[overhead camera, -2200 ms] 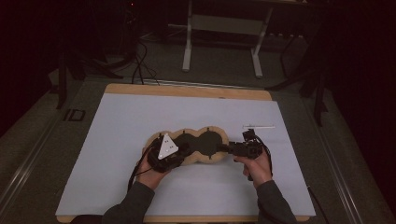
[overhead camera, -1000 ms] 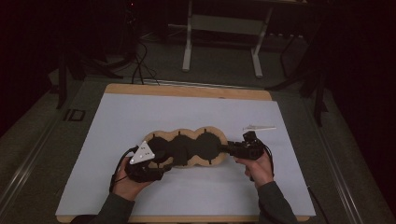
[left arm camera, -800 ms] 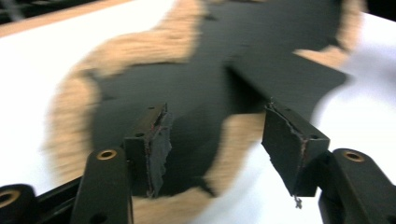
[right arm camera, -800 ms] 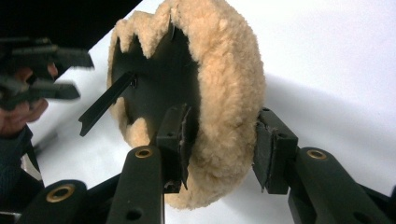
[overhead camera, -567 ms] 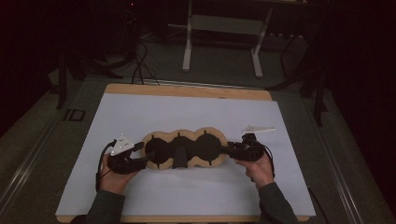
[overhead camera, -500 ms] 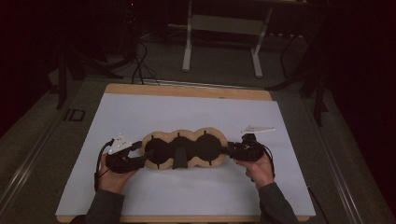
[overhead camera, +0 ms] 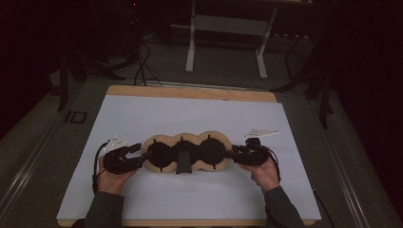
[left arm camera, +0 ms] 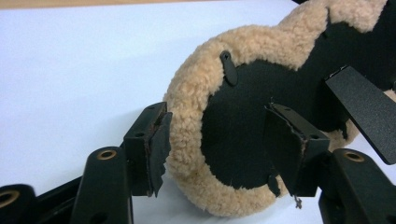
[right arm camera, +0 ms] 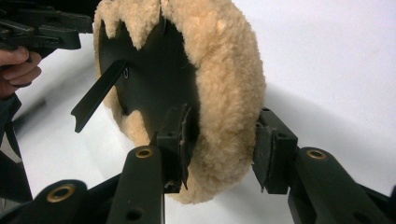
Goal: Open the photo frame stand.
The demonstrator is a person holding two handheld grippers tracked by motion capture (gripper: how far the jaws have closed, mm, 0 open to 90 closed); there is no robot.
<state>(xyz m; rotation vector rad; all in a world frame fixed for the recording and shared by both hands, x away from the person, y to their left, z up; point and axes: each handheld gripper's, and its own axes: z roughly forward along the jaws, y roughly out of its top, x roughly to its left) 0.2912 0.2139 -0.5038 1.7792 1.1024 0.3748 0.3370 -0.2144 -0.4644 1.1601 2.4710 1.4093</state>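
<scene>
Both ends of the fleece-edged black pad point(overhead camera: 186, 153) sit between jaws on the white table cover point(overhead camera: 190, 114). My right gripper point(right arm camera: 219, 154) straddles the fleece rim, one pad touching; my left gripper point(left arm camera: 224, 149) stands apart around the other end. Its underside is hidden.

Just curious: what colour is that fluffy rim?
Tan fleece rim around black panels, clearest in the left gripper view.
</scene>
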